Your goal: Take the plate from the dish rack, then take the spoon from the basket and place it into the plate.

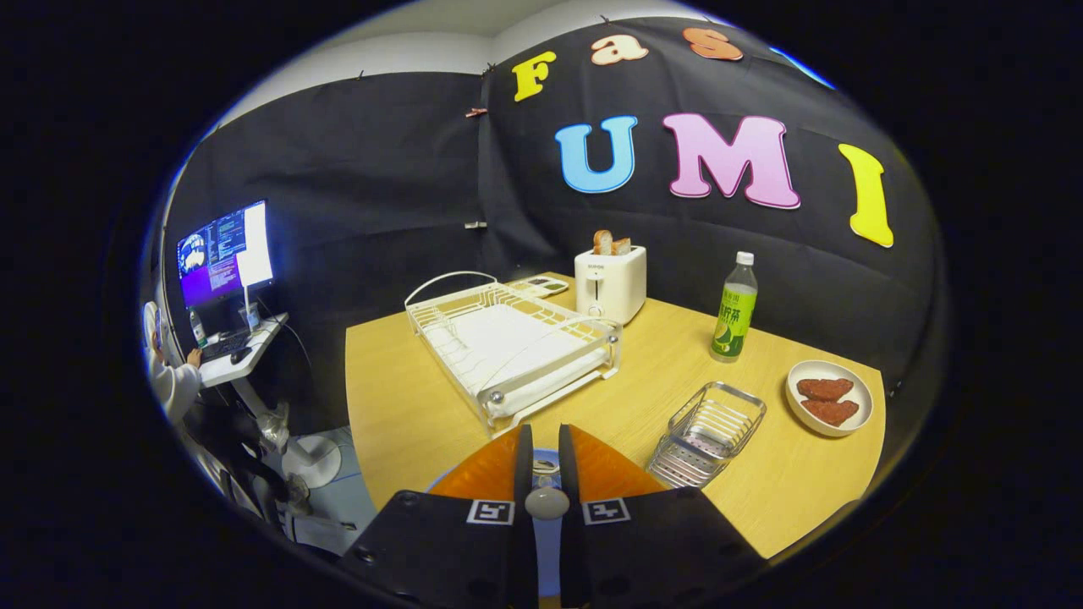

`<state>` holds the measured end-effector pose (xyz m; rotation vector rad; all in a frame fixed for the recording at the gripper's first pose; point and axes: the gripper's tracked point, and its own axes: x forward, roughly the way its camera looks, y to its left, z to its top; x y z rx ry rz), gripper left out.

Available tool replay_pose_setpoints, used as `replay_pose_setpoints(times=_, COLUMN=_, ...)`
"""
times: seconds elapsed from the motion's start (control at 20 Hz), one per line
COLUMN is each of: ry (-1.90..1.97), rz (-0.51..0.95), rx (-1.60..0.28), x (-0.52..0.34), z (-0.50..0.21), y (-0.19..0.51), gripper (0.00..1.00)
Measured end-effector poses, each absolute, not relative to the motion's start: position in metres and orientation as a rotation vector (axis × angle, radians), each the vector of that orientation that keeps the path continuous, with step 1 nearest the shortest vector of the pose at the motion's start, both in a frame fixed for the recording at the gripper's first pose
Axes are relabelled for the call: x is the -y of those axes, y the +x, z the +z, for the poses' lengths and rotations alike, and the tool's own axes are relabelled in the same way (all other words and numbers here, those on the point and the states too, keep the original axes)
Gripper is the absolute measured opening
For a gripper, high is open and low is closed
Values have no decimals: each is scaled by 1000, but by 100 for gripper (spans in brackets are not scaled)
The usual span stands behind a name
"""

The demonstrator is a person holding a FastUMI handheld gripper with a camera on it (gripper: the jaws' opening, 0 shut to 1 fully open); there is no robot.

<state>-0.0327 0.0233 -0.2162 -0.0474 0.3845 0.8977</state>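
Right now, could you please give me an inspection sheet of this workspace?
Surface: wooden table, no spills seen.
Job's things: dish rack empty; basket empty; spoon between the fingers; blue plate beneath them.
Clutter: toaster with bread, bottle, white dish holding two brown pieces.
Grippers: gripper shut on the spoon.
Cables: thin lead hanging by the side desk.
Surroundings: person seated at the side desk, lit monitor.
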Motion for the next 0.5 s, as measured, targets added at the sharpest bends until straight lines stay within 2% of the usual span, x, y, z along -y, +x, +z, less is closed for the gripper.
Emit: replay_pose_setpoints(times=0.5, ry=-82, rz=937, rx=-429, x=-30, z=-249, y=-44, gripper=16)
